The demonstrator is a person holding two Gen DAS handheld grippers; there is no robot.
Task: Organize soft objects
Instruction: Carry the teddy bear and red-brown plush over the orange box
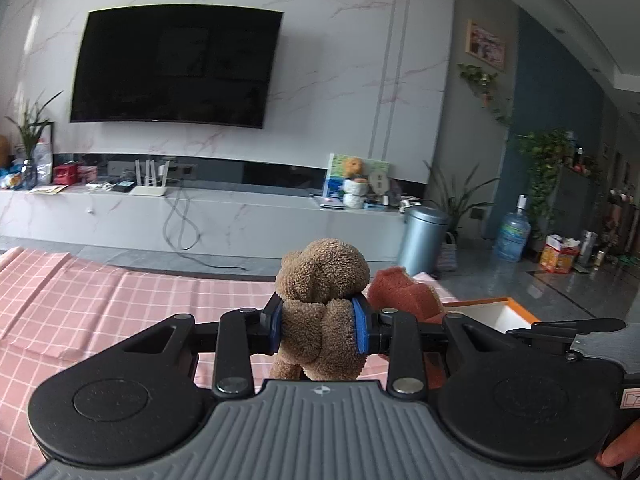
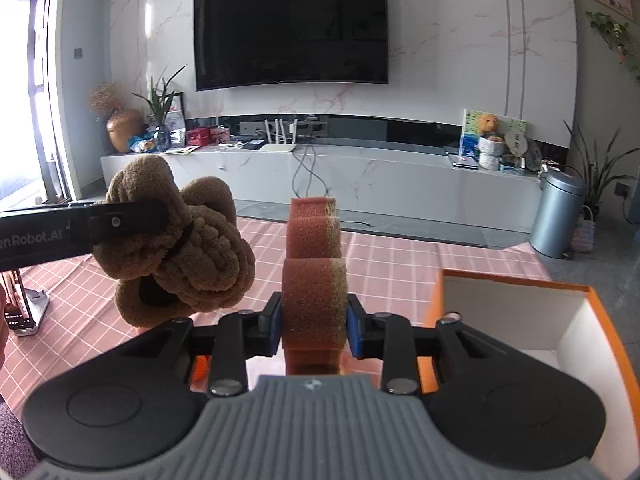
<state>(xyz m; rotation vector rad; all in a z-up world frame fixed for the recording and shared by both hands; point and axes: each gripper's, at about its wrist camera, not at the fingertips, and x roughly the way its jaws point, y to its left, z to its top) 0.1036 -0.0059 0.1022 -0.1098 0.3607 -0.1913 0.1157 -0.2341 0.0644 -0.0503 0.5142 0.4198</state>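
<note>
My left gripper is shut on a brown plush toy, its blue pads pressing into the fuzzy body, which hangs above the pink checked tablecloth. To its right I see a reddish-brown sponge. In the right wrist view my right gripper is shut on that wavy-edged sponge, held upright. The plush toy hangs at left there, pinched by the left gripper's black fingers. An open box with orange walls and white inside sits on the cloth at right, also seen as the box.
Beyond the table runs a white TV bench under a wall-mounted television. A grey bin and a water bottle stand on the floor at right. A phone on a stand sits at the table's left.
</note>
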